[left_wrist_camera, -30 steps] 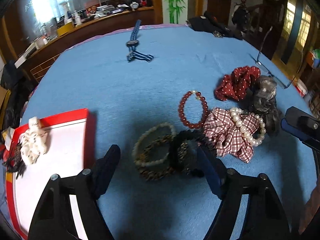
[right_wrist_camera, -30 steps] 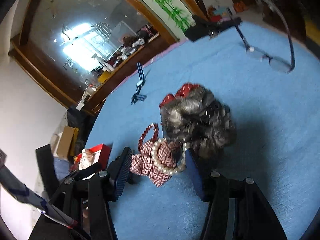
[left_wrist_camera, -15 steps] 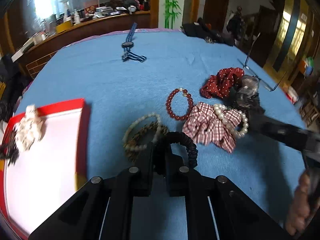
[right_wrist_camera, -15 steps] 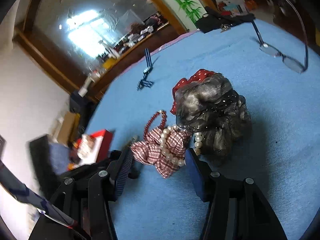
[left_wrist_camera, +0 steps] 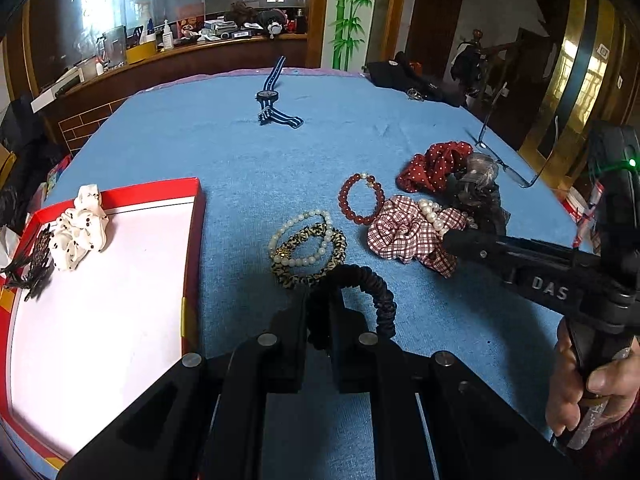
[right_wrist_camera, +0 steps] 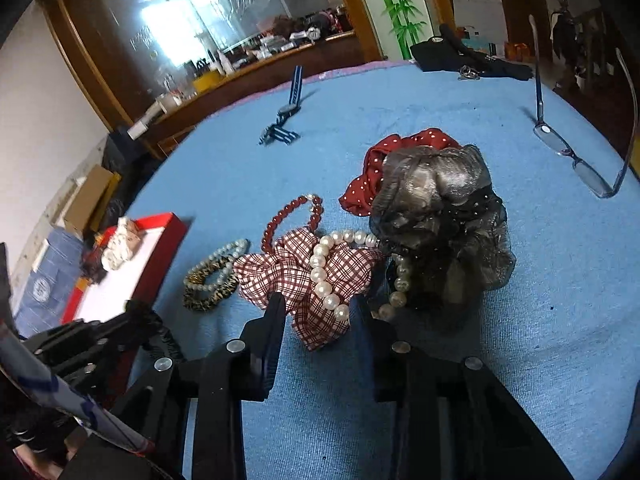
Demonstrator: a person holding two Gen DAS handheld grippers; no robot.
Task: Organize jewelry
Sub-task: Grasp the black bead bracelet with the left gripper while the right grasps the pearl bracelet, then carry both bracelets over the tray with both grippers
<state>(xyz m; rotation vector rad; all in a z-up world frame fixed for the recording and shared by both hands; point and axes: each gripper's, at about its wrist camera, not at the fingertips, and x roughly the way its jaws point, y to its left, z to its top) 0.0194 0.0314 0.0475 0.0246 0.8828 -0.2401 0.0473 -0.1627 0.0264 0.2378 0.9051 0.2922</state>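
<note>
My left gripper (left_wrist_camera: 320, 304) is shut on a black scrunchie (left_wrist_camera: 376, 292) and holds it just above the blue cloth, right of the red tray (left_wrist_camera: 192, 240). The tray holds a white dotted scrunchie (left_wrist_camera: 80, 232) and a black hair piece (left_wrist_camera: 34, 260). My right gripper (right_wrist_camera: 320, 312) is half closed around the near edge of the red plaid scrunchie (right_wrist_camera: 296, 268) and the pearl bracelet (right_wrist_camera: 324, 272) lying on it. A leopard scrunchie with a pearl bracelet (left_wrist_camera: 308, 248), a red bead bracelet (left_wrist_camera: 360, 200), a red dotted scrunchie (left_wrist_camera: 432, 164) and a grey scrunchie (right_wrist_camera: 440, 216) lie around.
A striped-strap watch (left_wrist_camera: 272, 100) lies at the far middle of the table. Glasses (right_wrist_camera: 576, 160) stand at the right edge. A black pouch with keys (left_wrist_camera: 412, 84) lies at the far right. A wooden counter (left_wrist_camera: 160, 60) runs behind the table.
My left gripper closed on the black scrunchie and lifted it back from the leopard scrunchie. My right gripper moved in over the plaid scrunchie and narrowed its jaws.
</note>
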